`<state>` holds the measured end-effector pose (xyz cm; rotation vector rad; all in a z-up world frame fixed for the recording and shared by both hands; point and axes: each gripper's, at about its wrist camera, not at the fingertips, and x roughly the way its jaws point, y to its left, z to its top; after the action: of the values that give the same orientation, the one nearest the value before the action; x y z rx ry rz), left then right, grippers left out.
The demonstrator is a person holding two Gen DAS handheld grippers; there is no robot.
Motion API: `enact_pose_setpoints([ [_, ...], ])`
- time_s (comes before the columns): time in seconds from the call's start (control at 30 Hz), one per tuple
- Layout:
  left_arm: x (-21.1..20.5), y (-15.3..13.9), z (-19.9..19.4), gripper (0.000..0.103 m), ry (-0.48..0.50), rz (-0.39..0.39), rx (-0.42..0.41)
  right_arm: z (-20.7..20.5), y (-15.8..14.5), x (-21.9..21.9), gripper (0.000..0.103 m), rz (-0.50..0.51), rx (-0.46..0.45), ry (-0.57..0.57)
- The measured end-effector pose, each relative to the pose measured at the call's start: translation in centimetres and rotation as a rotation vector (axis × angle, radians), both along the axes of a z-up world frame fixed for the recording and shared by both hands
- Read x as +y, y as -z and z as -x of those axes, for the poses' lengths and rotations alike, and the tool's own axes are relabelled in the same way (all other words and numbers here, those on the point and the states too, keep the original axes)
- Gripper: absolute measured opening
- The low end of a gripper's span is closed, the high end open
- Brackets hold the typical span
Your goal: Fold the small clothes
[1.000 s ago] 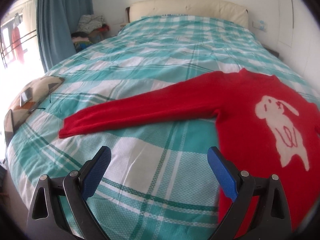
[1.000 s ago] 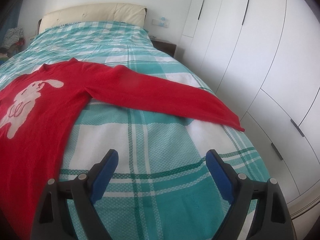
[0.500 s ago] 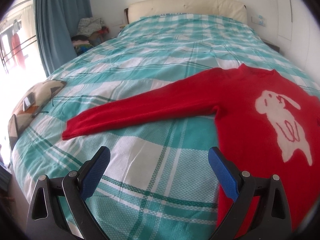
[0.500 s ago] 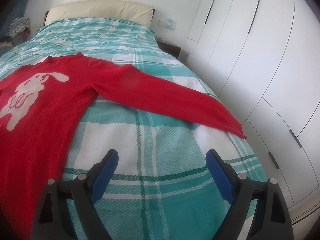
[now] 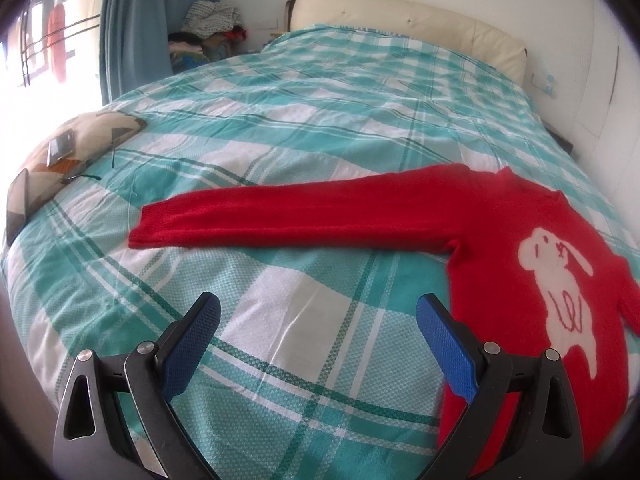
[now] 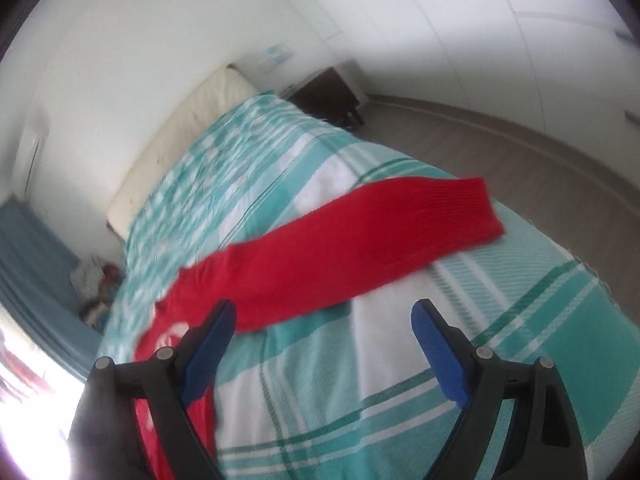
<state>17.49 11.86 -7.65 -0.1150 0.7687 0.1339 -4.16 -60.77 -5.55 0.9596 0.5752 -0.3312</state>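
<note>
A red sweater point(image 5: 500, 248) with a white rabbit design point(image 5: 556, 292) lies flat on the teal plaid bed point(image 5: 280, 120), both sleeves spread out. Its left sleeve point(image 5: 280, 216) stretches to a cuff point(image 5: 148, 232) ahead of my left gripper point(image 5: 318, 316), which is open and empty above the bedcover. In the right wrist view the other sleeve point(image 6: 352, 248) runs to a cuff point(image 6: 476, 212) near the bed's edge. My right gripper point(image 6: 322, 320) is open and empty, tilted, just short of that sleeve. The view is blurred.
A patterned cushion point(image 5: 68, 160) with a phone on it lies at the bed's left edge. A blue curtain point(image 5: 152, 20) and a clothes pile point(image 5: 208, 28) stand beyond. A dark nightstand point(image 6: 328, 96), wooden floor point(image 6: 540, 160) and white wardrobes point(image 6: 520, 40) are to the right.
My right gripper has swung and rolled sharply toward the right sleeve, whose cuff now lies close ahead. My left gripper has turned slightly left, toward the left sleeve.
</note>
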Motion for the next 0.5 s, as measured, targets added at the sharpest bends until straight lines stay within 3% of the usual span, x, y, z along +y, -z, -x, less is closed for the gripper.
enact_pose_setpoints([
  [0.03,0.2,0.1,0.0,0.099,-0.005,0.008,0.003,0.5,1.1,-1.5,0.087,-0.077,-0.004,0.028],
  [0.07,0.4,0.2,-0.1,0.099,-0.011,0.018,0.007,0.9,2.1,-2.7,0.08,-0.134,-0.015,0.052],
  [0.17,0.8,0.5,-0.3,0.099,-0.027,0.051,0.017,1.2,3.5,-4.8,0.063,-0.181,-0.031,0.105],
  [0.43,0.4,1.2,-0.5,0.099,-0.036,0.008,0.027,-1.5,4.9,-7.5,0.057,-0.235,-0.061,0.152],
  [0.5,0.5,1.3,-0.6,0.099,-0.038,0.009,0.032,-2.1,5.1,-7.9,0.051,-0.251,-0.058,0.162],
])
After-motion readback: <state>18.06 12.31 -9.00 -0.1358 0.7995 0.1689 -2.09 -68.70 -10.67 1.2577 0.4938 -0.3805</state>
